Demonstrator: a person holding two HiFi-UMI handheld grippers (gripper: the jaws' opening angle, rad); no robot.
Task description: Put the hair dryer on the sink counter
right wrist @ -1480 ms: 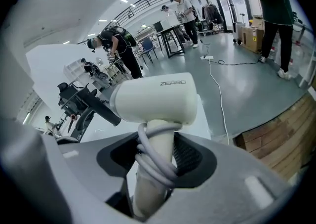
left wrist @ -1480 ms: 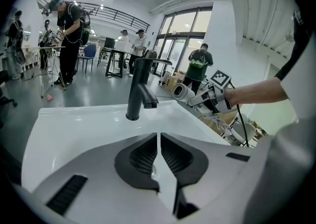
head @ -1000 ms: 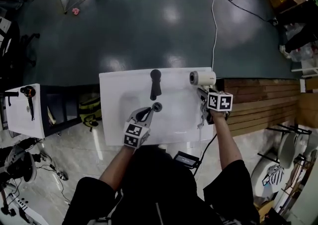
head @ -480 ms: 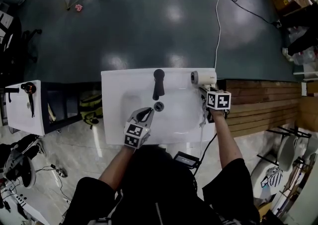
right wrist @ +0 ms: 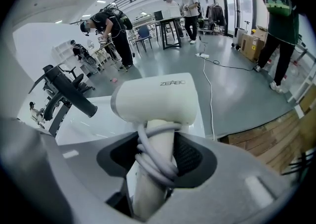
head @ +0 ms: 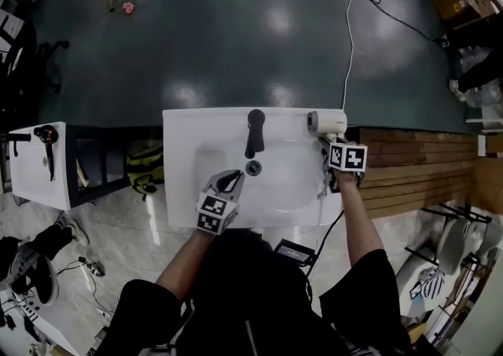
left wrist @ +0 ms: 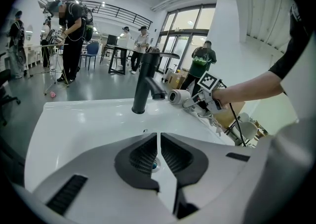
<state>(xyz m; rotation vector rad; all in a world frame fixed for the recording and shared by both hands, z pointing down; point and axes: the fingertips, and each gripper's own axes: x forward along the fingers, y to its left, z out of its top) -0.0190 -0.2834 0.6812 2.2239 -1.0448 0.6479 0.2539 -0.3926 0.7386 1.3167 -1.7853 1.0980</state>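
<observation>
Gripping the handle of the white plastic hair dryer (right wrist: 155,99), our right tool (right wrist: 157,157) has its dark ribbed pads pressed against both sides of the handle, just below the barrel. A pale cord (right wrist: 158,166) is wound in loops around that handle, between the jaws. From the head view the dryer sits at the back right corner of the white glossy sink surface (head: 181,142), its barrel lying crosswise with the round nozzle end facing the black tap (head: 254,133). We cannot tell whether the dryer rests on the surface or hangs just above it.

Our left tool (head: 230,181) is over the basin near the front edge, with its tips close to the round drain (head: 253,167). Its jaws are drawn together, with only a thin slit between the pads and nothing held in them.

A white cable (head: 348,40) runs across the dark floor from beside the dryer towards the top of the head view. Wooden decking (head: 416,166) lies to the right of the sink. Several people (left wrist: 69,35) stand at tables in the hall behind the tap.
</observation>
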